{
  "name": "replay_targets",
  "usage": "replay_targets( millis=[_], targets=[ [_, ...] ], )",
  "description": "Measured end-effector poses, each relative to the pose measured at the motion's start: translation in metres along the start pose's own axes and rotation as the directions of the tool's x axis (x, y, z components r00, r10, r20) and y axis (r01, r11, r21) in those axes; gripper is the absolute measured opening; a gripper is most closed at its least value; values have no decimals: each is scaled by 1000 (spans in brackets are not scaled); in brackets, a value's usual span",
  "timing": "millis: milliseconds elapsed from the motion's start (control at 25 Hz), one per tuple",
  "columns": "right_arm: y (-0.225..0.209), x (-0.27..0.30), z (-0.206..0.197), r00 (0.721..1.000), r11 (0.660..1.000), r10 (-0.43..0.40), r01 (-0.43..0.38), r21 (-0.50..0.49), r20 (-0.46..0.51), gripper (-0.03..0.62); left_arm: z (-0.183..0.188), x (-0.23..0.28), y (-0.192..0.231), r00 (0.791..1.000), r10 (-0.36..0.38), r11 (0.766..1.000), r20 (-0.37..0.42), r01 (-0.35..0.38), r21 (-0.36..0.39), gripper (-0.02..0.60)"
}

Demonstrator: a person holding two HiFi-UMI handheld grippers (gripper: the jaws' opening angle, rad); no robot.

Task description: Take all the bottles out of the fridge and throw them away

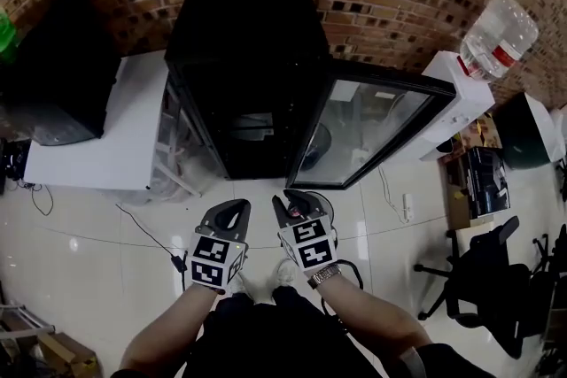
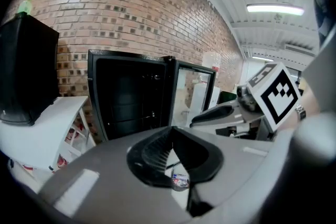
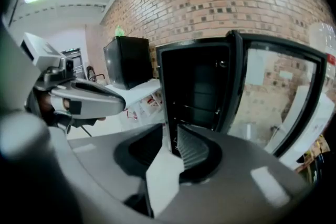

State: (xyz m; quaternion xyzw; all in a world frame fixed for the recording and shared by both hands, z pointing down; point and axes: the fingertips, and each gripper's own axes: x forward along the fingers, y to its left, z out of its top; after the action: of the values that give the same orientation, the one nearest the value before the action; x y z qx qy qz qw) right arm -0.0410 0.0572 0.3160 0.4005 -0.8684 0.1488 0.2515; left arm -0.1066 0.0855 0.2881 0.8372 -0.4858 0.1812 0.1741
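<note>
The fridge [image 1: 239, 31] is found with its glass door [image 1: 365, 127] swung open. Its interior is dark, and no bottle can be made out on the shelves. The left tongs [image 2: 170, 131] are seen closed tip to tip and empty. The right tongs [image 3: 170, 137] are parted by a narrow gap, with nothing gripped. Both are held side by side, well short of the fridge. One bottle [image 2: 180, 181] is sighted low down beneath the left tongs, apparently already discarded. The task is judged far advanced, with a check of the shelves still to be made.
</note>
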Motion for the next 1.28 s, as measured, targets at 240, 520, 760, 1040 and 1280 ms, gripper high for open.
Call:
replay_targets(
  millis=[240,520,760,1040,1280],
  targets=[
    [19,-18,40,996,998,-45,48,-30,74,0,13,-27,18,999,-25,999,44,25,21,3],
    [47,-30,70,991,998,-46,52,-41,123,0,33,-48,29,995,-59,995,84,53,81,3],
    [59,-29,81,989,998,-48,54,-42,140,0,44,-58,36,992,-73,991,100,61,116,3],
    [63,-31,85,989,997,-54,60,-41,139,0,44,-64,37,992,-79,991,101,66,120,3],
    [64,-35,82,990,997,-60,65,-35,127,0,41,-66,36,991,-78,992,104,67,110,3]
  ],
)
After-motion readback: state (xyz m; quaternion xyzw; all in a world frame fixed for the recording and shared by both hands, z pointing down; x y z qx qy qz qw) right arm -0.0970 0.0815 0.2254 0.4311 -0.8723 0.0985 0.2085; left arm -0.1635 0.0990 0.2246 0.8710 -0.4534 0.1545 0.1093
